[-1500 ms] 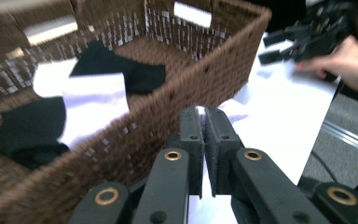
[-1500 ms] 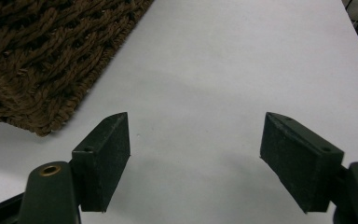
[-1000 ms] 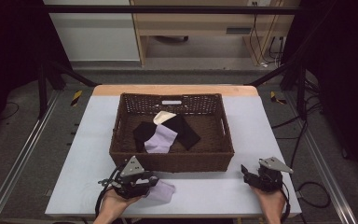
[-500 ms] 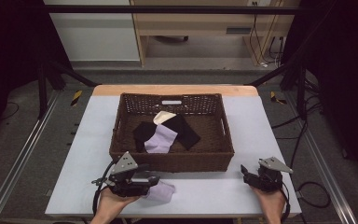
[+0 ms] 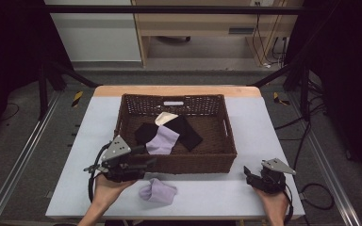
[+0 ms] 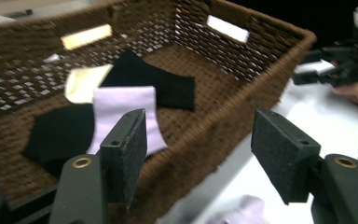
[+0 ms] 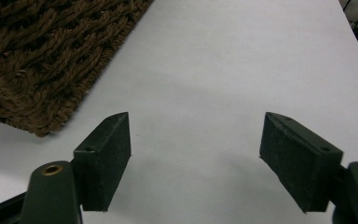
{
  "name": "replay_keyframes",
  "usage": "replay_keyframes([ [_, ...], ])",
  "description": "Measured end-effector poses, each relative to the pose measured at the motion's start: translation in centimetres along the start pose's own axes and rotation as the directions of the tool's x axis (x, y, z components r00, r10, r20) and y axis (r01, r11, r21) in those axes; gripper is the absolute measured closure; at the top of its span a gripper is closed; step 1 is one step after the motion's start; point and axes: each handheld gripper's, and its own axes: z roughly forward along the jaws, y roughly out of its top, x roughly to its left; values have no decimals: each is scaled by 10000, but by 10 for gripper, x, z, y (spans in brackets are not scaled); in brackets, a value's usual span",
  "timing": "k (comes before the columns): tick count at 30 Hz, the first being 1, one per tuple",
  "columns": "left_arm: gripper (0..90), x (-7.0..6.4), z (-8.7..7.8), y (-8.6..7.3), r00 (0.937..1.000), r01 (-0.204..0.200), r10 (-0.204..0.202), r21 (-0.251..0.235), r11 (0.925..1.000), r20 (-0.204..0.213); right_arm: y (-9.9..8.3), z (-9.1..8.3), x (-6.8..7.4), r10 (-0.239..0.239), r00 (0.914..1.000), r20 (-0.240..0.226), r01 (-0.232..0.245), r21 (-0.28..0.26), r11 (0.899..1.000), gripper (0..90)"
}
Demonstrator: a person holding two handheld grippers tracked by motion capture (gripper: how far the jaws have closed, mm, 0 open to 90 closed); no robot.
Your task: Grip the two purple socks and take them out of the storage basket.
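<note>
Apparently the left gripper stood spread and empty at the lower left of the high view, level with the near wall of the wicker basket. One lavender sock already lay on the desk just below and right of it, near the bottom centre. Its likely mate, a second lavender sock, waited inside the basket past the jaws, overlapping black socks beside a cream one. So the sorting seemed barely begun. The right gripper was spread too, over bare desk at lower right.
</note>
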Motion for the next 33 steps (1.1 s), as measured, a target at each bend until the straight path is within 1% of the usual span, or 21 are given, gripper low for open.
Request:
replay_keyframes([
  [2, 355, 6, 1, 6, 9999, 22, -23, -53, 10000, -118, 0, 0, 0, 23, 10000, 13, -23, 5, 10000, 259],
  [3, 356, 10, 2, 12, 9996, 30, -34, -165, 9999, -287, 0, 0, 0, 39, 10000, 19, -39, -7, 10000, 259],
  [8, 367, 21, 4, 33, 9983, 12, -36, -415, 9991, -580, 0, -1, 0, 79, 10000, 39, -78, -82, 9999, 264],
  [9, 370, 24, 5, 37, 9978, 44, -75, -463, 9989, -657, 0, -1, 0, 75, 10000, 44, -75, -86, 9999, 265],
  [11, 376, 29, 8, 48, 9956, -29, -23, -555, 9985, -942, 0, -1, 0, 84, 10000, 36, -84, -76, 9999, 267],
  [12, 379, 30, 10, 52, 9946, 18, -79, -592, 9982, -1031, 0, -1, 0, 73, 10000, 38, -73, -75, 9999, 268],
  [15, 385, 37, 18, 66, 9915, -30, -54, -645, 9979, -1300, 0, -2, 0, 61, 10000, 45, -60, -91, 9999, 268],
  [19, 401, 38, 31, 77, 9878, -108, 10, -626, 9980, -1560, 0, -1, 0, 47, 10000, 50, -46, -139, 9999, 267],
  [21, 408, 39, 40, 80, 9861, -154, 60, -554, 9983, -1662, 0, -1, 0, 49, 10000, 58, -48, -143, 9999, 268],
  [23, 420, 41, 51, 83, 9805, -251, 176, -363, 9990, -1959, 0, -1, 0, 55, 10000, 57, -54, -126, 9999, 269],
  [25, 433, 44, 60, 85, 9805, -266, 205, -287, 9992, -1956, 0, -1, 0, 64, 10000, 55, -63, -119, 9999, 268],
  [27, 450, 48, 70, 87, 9786, -313, 293, -65, 9995, -2039, 0, -2, 0, 59, 10000, 55, -59, -140, 9999, 268],
  [29, 459, 52, 80, 88, 9766, -255, 292, 201, 9995, -2131, -1, -2, 0, 42, 10000, 80, -41, -168, 9999, 268],
  [31, 469, 56, 90, 89, 9742, -200, 274, 350, 9992, -2240, -1, -1, 0, 16, 10000, 77, -15, -141, 9999, 269],
  [33, 473, 60, 99, 88, 9734, -131, 233, 465, 9988, -2280, 0, -1, 1, 16, 10000, 66, -15, -96, 10000, 268],
])
